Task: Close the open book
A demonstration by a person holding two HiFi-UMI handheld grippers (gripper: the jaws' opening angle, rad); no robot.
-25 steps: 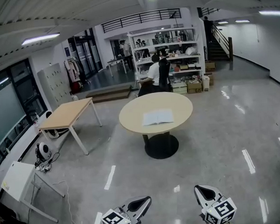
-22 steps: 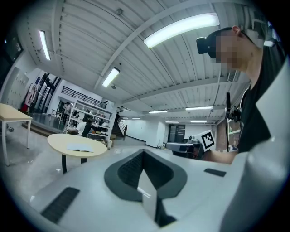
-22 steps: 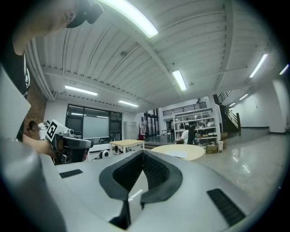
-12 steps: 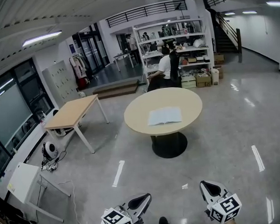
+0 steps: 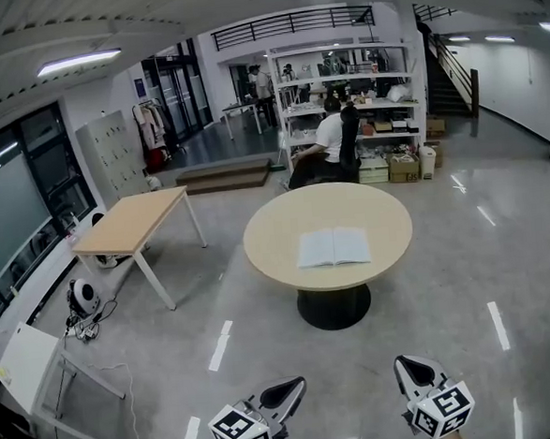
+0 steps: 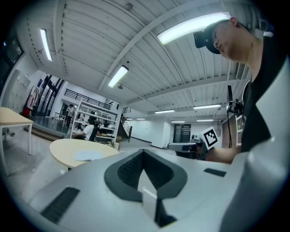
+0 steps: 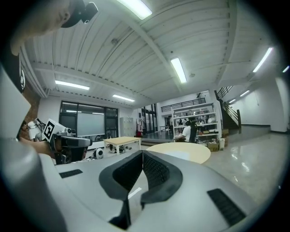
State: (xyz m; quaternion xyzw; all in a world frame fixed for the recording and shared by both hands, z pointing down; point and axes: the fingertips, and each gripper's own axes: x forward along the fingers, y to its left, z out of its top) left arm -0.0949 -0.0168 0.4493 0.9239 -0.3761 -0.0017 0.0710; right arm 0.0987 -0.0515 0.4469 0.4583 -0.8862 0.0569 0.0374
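Note:
An open book (image 5: 333, 246) with pale pages lies flat on a round beige table (image 5: 277, 247) in the middle of the head view. In the left gripper view the open book (image 6: 89, 155) shows as a pale patch on that round table (image 6: 63, 149). My left gripper (image 5: 292, 388) and right gripper (image 5: 407, 369) hang low at the bottom of the head view, well short of the table. Both are shut, jaw tips meeting, with nothing held. The right gripper (image 7: 142, 153) points toward the round table (image 7: 186, 152); the book is not visible there.
A rectangular wooden table (image 5: 130, 222) stands to the left, a small white table (image 5: 22, 368) at the near left. Behind the round table a seated person (image 5: 329, 140) faces shelves (image 5: 346, 87) with boxes. A staircase (image 5: 447, 61) rises at the back right. Glossy grey floor lies between me and the table.
The round table and book have come nearer and lower in the head view. Both grippers stay shut at the bottom of the frame.

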